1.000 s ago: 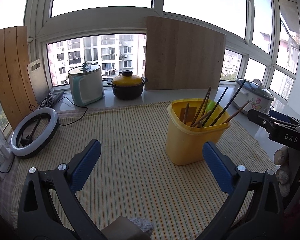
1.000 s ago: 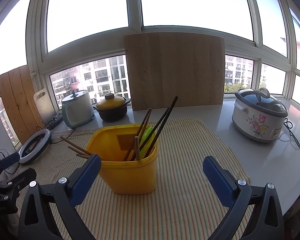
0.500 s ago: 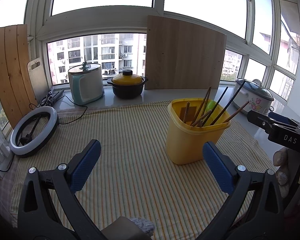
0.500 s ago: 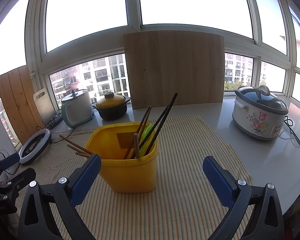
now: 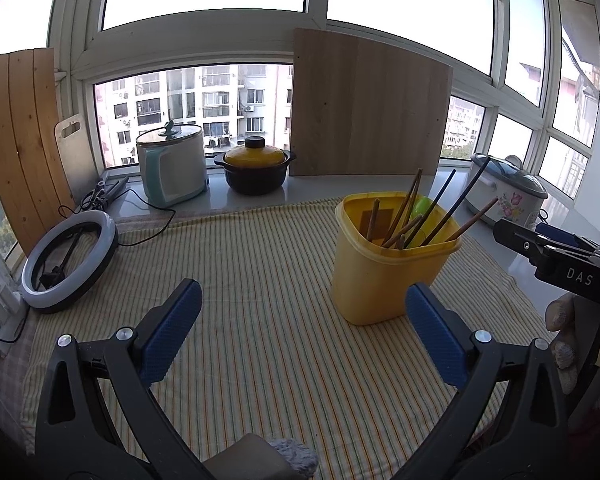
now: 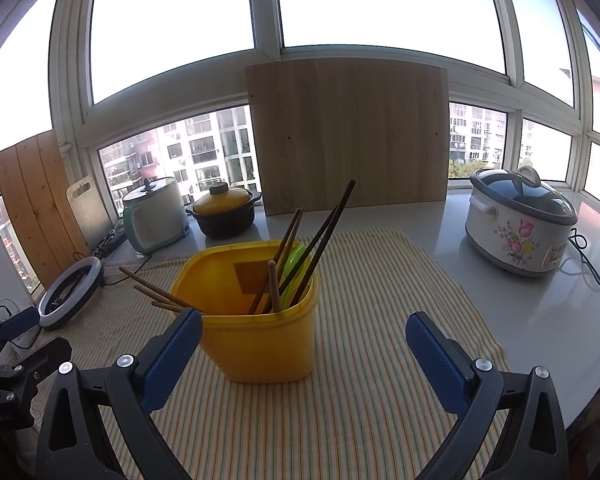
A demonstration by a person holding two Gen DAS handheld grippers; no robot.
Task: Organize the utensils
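A yellow plastic tub (image 5: 384,276) (image 6: 256,340) stands on the striped cloth (image 5: 240,280) (image 6: 360,400). Several wooden and dark chopsticks (image 5: 440,210) (image 6: 328,228) and a green utensil (image 6: 294,264) lean inside it. My left gripper (image 5: 302,332) is open, empty, low over the cloth, with the tub just beyond its right finger. My right gripper (image 6: 302,354) is open and empty, the tub standing just behind its left finger. The right gripper's black body (image 5: 560,258) shows at the right edge of the left wrist view.
At the back stand a wooden board (image 5: 368,108), a yellow-lidded black pot (image 5: 254,168), and a white-and-teal cooker (image 5: 172,168). A ring light (image 5: 70,256) lies left, and a floral slow cooker (image 6: 520,224) sits right on the white counter. A gloved hand (image 5: 564,340) holds the right tool.
Both grippers have drifted slightly; the tub sits a little higher in each view. Neither jaw has opened or shut, and the chopsticks have not shifted.
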